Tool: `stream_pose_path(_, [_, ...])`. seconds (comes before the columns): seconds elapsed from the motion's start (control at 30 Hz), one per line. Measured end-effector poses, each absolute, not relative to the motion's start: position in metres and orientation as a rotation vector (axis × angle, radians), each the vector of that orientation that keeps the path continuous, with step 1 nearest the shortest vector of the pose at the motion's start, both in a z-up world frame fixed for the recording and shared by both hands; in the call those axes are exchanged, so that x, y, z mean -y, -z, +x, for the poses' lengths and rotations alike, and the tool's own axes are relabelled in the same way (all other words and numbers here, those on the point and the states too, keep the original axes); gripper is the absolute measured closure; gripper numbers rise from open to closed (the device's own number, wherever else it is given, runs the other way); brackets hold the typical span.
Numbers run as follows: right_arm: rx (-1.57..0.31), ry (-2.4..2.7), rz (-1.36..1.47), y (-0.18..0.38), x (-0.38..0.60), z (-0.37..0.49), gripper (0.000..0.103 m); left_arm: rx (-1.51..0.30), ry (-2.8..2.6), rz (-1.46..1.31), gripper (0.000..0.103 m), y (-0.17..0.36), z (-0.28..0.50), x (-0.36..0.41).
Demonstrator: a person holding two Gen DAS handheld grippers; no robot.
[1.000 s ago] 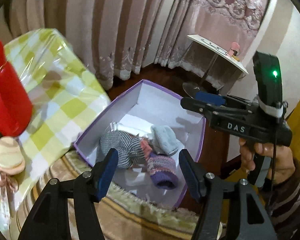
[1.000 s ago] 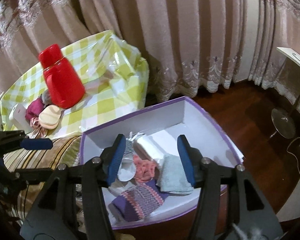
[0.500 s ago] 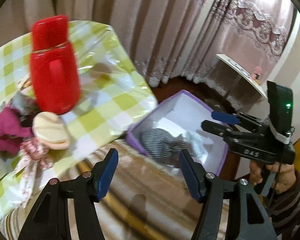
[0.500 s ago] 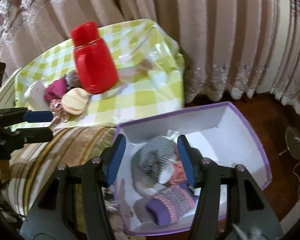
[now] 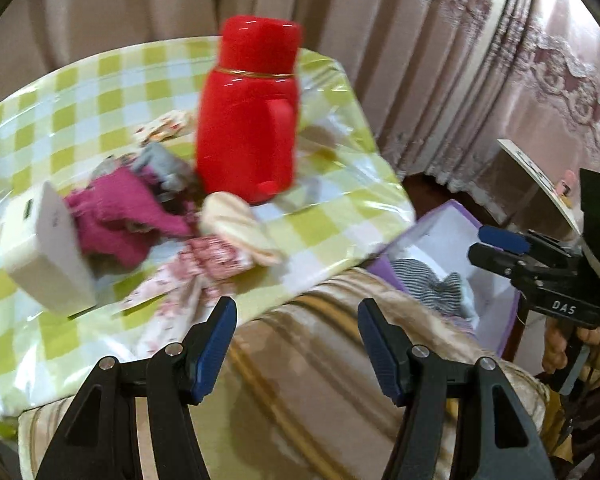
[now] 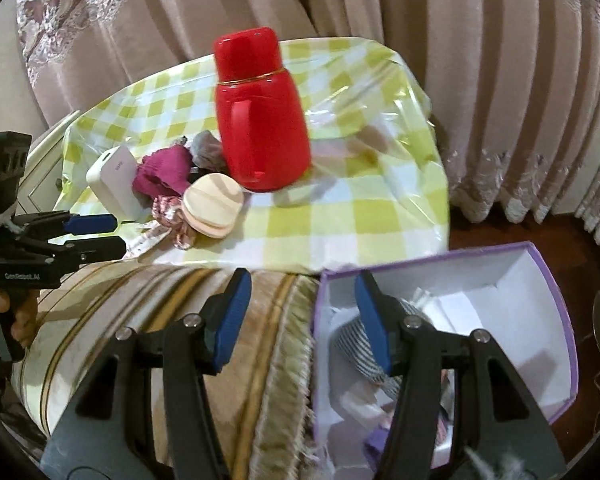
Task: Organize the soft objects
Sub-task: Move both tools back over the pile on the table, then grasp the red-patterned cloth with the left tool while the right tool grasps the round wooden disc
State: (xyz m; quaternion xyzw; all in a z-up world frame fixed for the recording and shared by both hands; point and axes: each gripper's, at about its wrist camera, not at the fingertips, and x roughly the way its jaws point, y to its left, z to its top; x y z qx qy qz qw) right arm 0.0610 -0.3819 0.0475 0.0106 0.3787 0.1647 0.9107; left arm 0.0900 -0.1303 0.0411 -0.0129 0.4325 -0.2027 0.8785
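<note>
Lying in a heap on the checked tablecloth (image 6: 340, 208): magenta knit (image 6: 162, 172), cream pad (image 6: 213, 205), floral cloth (image 6: 172, 216), crowding the red flask (image 6: 260, 120) from its 8 o'clock. Sitting at 4 o'clock from the heap: purple box (image 6: 556, 304), holding a striped sock (image 6: 356, 344). Hovering empty over the striped cover, jaws apart: left gripper (image 5: 296, 334), right gripper (image 6: 302, 314). Leaning against the magenta knit at 9 o'clock: white power bank (image 6: 114, 184).
</note>
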Motion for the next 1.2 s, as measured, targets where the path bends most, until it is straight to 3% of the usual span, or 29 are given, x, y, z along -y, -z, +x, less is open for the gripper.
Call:
stream_pose_path(0.4, [-0.777,-0.443,-0.102,-0.047,0.313,0.091,0.04,-0.963,0.381,0.069,0.039,-0.02,0.125,0.089])
stream_pose_path(0.73, [-0.786,-0.528,-0.324,-0.027,0.258,0.113,0.038,-1.078,0.451,0.224,0.039,0.019,0.167,0.106])
stream_pose_path(1.2, [-0.748,-0.635,-0.577,0.001,0.213,0.147,0.038,-1.154,0.497,0.204,0.04,0.054,0.21,0.109])
